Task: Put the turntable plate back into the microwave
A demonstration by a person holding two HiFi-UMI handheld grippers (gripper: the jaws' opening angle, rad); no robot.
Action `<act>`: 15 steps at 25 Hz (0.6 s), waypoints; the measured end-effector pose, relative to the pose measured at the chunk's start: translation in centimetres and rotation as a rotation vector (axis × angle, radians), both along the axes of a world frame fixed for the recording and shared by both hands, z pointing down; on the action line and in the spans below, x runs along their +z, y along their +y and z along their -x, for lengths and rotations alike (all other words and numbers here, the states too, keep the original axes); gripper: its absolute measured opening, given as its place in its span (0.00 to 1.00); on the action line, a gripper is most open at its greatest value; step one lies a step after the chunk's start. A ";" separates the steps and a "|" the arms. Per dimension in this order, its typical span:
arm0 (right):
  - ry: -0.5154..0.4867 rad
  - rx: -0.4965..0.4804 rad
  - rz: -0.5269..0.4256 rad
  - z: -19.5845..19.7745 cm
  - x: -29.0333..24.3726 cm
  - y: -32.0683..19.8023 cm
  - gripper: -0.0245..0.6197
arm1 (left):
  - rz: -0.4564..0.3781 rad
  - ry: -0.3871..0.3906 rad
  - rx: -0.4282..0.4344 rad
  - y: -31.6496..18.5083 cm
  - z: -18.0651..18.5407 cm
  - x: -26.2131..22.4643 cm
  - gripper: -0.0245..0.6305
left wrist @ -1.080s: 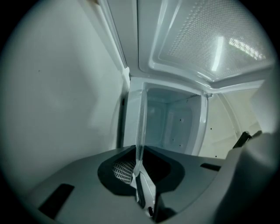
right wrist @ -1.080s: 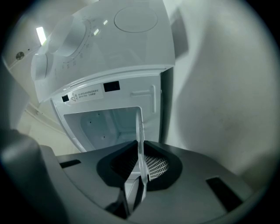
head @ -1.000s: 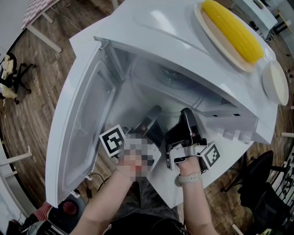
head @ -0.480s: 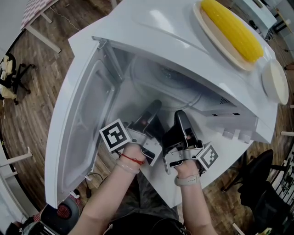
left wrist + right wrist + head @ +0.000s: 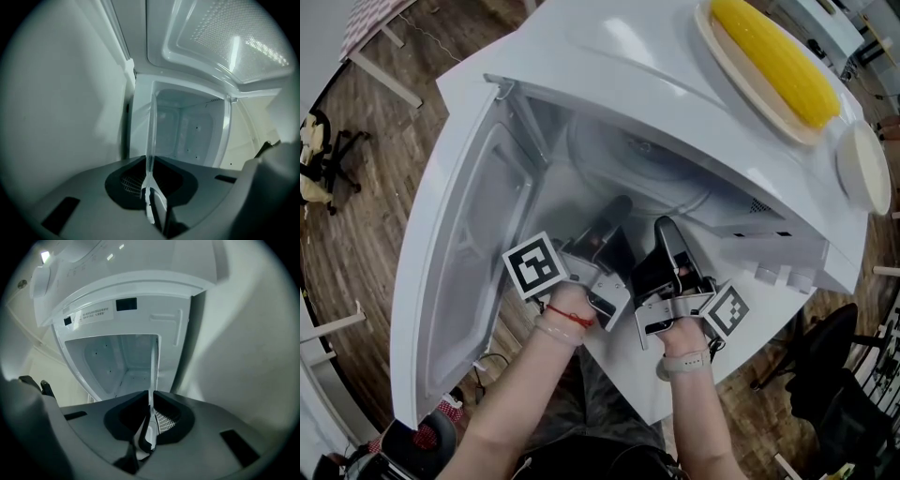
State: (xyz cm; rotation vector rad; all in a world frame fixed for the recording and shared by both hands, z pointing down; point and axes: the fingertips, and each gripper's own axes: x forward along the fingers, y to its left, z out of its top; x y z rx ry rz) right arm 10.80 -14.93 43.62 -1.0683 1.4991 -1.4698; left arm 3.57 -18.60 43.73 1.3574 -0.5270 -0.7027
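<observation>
The glass turntable plate lies mostly inside the microwave cavity, its near rim pointing out towards the person. The left gripper and right gripper each pinch that rim side by side, jaws closed on the glass, which each gripper view shows edge-on. The plate extends straight ahead of both, equally near; whether it touches the cavity floor I cannot tell.

This looks like a workroom or office rigged for kitchen chores, not a fitted kitchen. A white microwave stands above a wood-plank floor. Black office chairs sit at the edges (one on each side), and a checked cloth covers a white-legged table. Corn lies on a plate on top of the oven.
</observation>
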 end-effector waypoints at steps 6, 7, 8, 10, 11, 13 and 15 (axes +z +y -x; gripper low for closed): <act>-0.024 0.020 0.017 -0.2 0.2 -0.7 0.10 | -0.003 0.006 0.007 -0.8 -0.2 0.0 0.09; -0.029 0.022 0.017 -0.2 0.1 -0.7 0.10 | -0.002 0.006 0.007 -0.9 -0.2 0.0 0.09; -0.033 0.024 0.017 -0.2 0.1 -0.8 0.10 | -0.001 0.007 0.007 -1.0 -0.3 0.0 0.09; -0.037 0.027 0.017 -0.3 0.2 -0.8 0.10 | -0.001 0.009 0.009 -1.1 -0.3 0.0 0.09; -0.037 0.027 0.017 -0.3 0.2 -0.7 0.10 | -0.002 0.010 0.011 -1.2 -0.3 0.0 0.09; -0.034 0.023 0.015 -0.3 0.3 -0.6 0.10 | -0.002 0.011 0.013 -1.2 -0.4 0.0 0.09; -0.030 0.012 0.010 -0.2 0.2 -0.6 0.10 | 0.004 0.010 0.014 -1.2 -0.4 0.0 0.09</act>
